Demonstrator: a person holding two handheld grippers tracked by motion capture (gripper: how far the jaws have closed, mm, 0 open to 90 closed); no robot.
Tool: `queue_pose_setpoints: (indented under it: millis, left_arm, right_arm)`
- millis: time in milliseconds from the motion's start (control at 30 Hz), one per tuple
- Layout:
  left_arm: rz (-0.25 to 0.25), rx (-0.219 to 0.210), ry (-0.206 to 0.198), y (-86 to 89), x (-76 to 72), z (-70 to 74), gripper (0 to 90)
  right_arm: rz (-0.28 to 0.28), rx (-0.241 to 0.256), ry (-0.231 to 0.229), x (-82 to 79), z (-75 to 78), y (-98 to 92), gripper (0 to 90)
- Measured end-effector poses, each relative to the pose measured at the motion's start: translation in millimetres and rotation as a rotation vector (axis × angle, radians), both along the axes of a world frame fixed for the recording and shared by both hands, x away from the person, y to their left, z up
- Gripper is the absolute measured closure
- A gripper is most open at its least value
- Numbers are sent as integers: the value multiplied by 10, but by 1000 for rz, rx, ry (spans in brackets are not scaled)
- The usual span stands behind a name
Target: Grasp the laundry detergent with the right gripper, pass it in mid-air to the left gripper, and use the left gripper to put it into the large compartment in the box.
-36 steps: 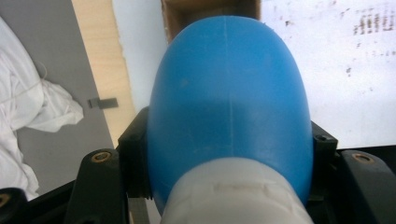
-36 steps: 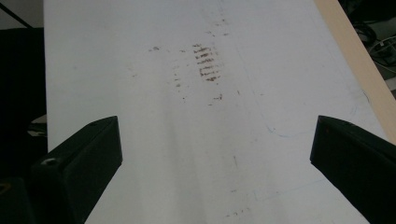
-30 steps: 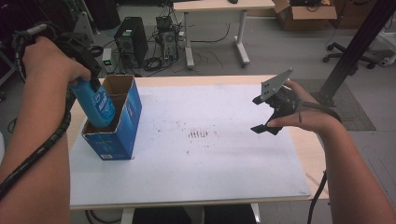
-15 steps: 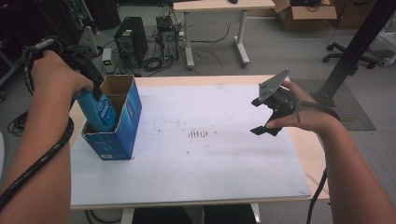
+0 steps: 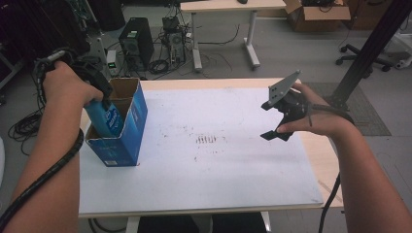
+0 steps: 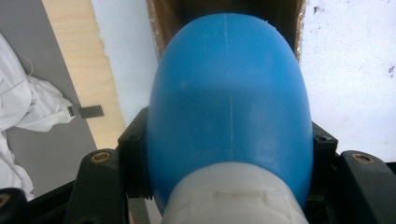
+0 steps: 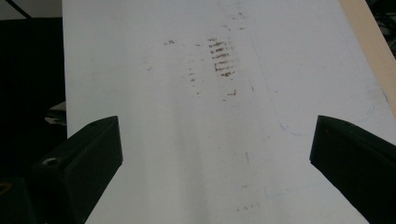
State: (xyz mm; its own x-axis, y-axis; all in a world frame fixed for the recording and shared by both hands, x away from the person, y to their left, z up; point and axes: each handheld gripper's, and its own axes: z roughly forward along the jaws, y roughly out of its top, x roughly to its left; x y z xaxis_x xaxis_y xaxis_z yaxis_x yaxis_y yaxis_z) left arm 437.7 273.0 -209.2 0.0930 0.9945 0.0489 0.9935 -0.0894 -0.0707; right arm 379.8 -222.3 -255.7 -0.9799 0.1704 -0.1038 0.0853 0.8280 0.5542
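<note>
On the bench: a flat white sheet [image 5: 209,160], matte, marked near its middle with rows of small brown smudges [image 5: 208,140]; pale wood shows at the bench's [image 5: 320,150] right and far edges.
Box: an open-topped blue cardboard box [image 5: 127,127], rectangular, standing upright at the left end of the white sheet; brown raw card inside, glossy print outside.
Bottle: a smooth blue plastic bottle [image 6: 229,107], rounded and egg-like from the left claw view, a faint moulding seam down its middle, a ribbed white cap at its near end; it leans, base down, inside the box's mouth.
Left claw [image 5: 97,92]: clamped on the bottle just below the cap, one black jaw at each side.
Right claw [image 5: 278,127]: jaws wide apart, holding nothing, hovering over the sheet's right part, well apart from the box.
Hidden: the bottle's base is sunk in the box; its label [image 5: 112,119] is too blurred to read.
</note>
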Motion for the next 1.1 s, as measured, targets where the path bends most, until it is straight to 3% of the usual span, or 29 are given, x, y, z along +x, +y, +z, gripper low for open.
queue_pose_setpoints:
  millis: [400, 1100]
  left_arm:
    - [-2, 2, -1, -42, 28, -306, 380]
    - [-15, 17, 11, -69, 66, -584, 379]
  right_arm:
    - [-2, 10, 6, -6, -40, -11, 23]
    - [0, 12, 7, -19, -70, -27, 23]
